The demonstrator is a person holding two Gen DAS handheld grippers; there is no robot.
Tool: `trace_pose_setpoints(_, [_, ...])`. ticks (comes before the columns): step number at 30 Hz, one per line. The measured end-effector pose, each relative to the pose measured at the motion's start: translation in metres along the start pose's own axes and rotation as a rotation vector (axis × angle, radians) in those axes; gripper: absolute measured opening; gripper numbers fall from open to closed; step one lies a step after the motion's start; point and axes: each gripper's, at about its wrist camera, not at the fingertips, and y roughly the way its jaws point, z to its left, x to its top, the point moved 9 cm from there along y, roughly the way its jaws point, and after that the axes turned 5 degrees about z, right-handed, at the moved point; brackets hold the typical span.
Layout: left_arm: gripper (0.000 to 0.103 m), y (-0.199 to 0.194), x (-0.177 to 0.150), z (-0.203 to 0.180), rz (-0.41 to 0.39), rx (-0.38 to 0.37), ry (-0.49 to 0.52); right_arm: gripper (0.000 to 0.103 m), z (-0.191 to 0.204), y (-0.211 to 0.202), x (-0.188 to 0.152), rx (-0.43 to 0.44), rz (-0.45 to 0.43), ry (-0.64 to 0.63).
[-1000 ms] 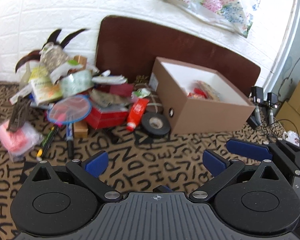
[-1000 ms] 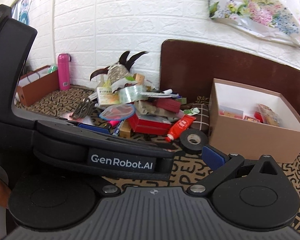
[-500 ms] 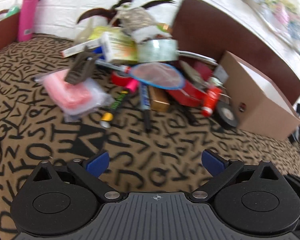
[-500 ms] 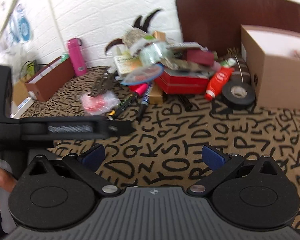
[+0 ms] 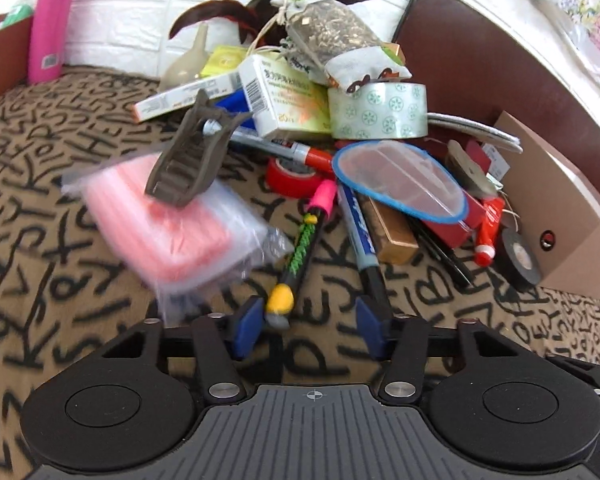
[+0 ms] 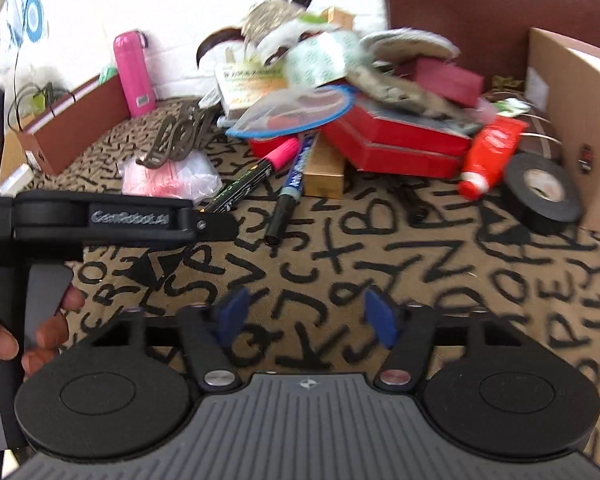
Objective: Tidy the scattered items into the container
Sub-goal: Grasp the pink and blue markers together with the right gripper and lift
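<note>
A: Two grippers, and neither has hold of anything. The left gripper (image 5: 306,330) sits at lower centre of its view, its blue pads set well apart, and the yellow end of a green-patterned pen (image 5: 300,256) lies just at the inner edge of the left-hand pad.

B: So that pen is the pick?

A: My guess, yes. It juts out of the pile toward the camera with bare cloth either side, so the pads can straddle it without knocking anything else. A blue marker (image 5: 360,236) lies just beside it, near the other pad, so it could equally be that one.

B: And the right gripper (image 6: 306,318)?

A: Fingers also spread wide, nothing between them, hovering over the lettered cloth (image 6: 440,264) at lower centre, well back from the heap. I read it as waiting, kept clear of the left arm's path.

B: Where do the items go?

A: The cardboard box (image 5: 560,208) stands at the right edge of the left view, beside a black tape roll (image 5: 520,256) that touches its wall. Its inside is not visible from here.

B: The rest of the pile?

A: It is stacked centre frame: a pink bagged packet (image 5: 164,216) with a brown hair clip (image 5: 190,160) on top at left, a patterned tape roll (image 5: 378,110) higher up. Loose outer things first seems sensible, since pulling from underneath could topple the stack.
</note>
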Motion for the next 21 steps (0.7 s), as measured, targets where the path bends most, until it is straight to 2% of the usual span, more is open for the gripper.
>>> trace_pose_setpoints(2, [0.045, 0.007, 0.005, 0.003, 0.003, 0.003, 0.013, 0.057, 0.005, 0.011, 0.004, -0.014, -0.003, -0.027])
trace_pose_setpoints(4, [0.042, 0.013, 0.01, 0.005, 0.0, -0.003, 0.024, 0.055, 0.009, 0.018, 0.01, -0.031, -0.021, -0.058])
trace_pose_setpoints(10, [0.041, 0.02, 0.013, 0.005, -0.029, -0.004, 0.04, 0.042, 0.014, 0.037, 0.028, -0.051, -0.059, -0.098])
trace_pose_setpoints(12, [0.034, 0.019, 0.011, 0.003, -0.019, 0.006, 0.055, 0.02, 0.013, 0.041, 0.033, -0.051, -0.063, -0.092])
trace_pose_setpoints(13, [0.022, 0.017, 0.009, 0.003, -0.01, 0.006, 0.054, 0.018, 0.012, 0.041, 0.034, -0.053, -0.059, -0.085])
trace_pose_setpoints(16, [0.013, 0.011, -0.001, 0.001, 0.024, -0.033, 0.017, 0.016, 0.008, 0.034, 0.03, -0.052, -0.032, -0.065])
trace_pose_setpoints(21, [0.013, -0.009, -0.034, -0.015, 0.04, -0.064, 0.018, 0.015, -0.002, 0.001, -0.003, -0.045, -0.024, -0.069])
